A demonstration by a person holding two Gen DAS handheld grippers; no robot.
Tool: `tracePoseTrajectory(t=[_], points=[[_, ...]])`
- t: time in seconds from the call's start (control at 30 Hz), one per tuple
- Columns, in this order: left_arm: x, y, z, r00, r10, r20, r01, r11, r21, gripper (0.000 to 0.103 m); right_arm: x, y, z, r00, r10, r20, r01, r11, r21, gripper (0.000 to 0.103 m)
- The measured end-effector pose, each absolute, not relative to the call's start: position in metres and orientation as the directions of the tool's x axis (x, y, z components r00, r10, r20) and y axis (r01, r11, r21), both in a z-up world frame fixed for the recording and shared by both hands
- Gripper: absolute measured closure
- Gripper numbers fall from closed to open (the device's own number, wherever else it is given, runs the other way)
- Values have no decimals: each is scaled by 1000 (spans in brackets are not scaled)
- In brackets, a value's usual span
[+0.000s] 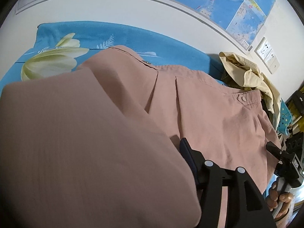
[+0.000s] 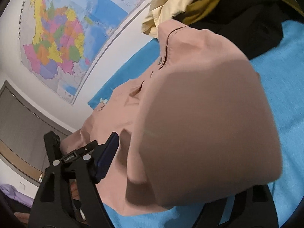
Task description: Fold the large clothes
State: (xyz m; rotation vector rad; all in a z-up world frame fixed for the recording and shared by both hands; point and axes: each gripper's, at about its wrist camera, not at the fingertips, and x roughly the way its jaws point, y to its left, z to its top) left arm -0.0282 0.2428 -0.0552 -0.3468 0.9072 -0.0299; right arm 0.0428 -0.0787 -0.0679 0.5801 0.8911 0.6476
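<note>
A dusty-pink shirt (image 1: 205, 110) lies spread, pleat and buttoned tabs up, on the blue flower-print bed sheet (image 1: 121, 36). A raised fold of it fills the left of the left wrist view and hides one finger of my left gripper (image 1: 152, 150). The blue pad (image 1: 187, 154) of the other finger stands bare beside the fold, so the jaws are open. In the right wrist view a fold of the shirt (image 2: 209, 123) drapes over the right finger of my right gripper (image 2: 152, 136). Its left pad (image 2: 106, 155) shows bare, and the jaws stand wide open.
Cream, mustard and black clothes (image 2: 218, 5) are piled at the shirt's far end, against the wall. A large map (image 2: 57, 38) hangs above the bed. A turquoise perforated basket (image 1: 285, 121) and wall sockets (image 1: 267, 55) are at the right. A hand (image 1: 279, 199) holds the right gripper's handle.
</note>
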Motion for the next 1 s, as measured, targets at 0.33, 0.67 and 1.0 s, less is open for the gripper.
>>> tracePoseTrajectory(t=[0.33,0.67,1.0], points=[[-25,243,-50,612,-139,-779,-139,950,-279,77,54,-67,-64,427,729,-536,-295,672,679,74],[-24,241,-26,631,-143,-763,-105,958,-266,88,52,-61,-27,412,787,-459,-366,604,708,81],[-6,270,38,689,-112,-716,-68,974,-218,89,71,-13,63,405,831,-381,-552,554,623,82]])
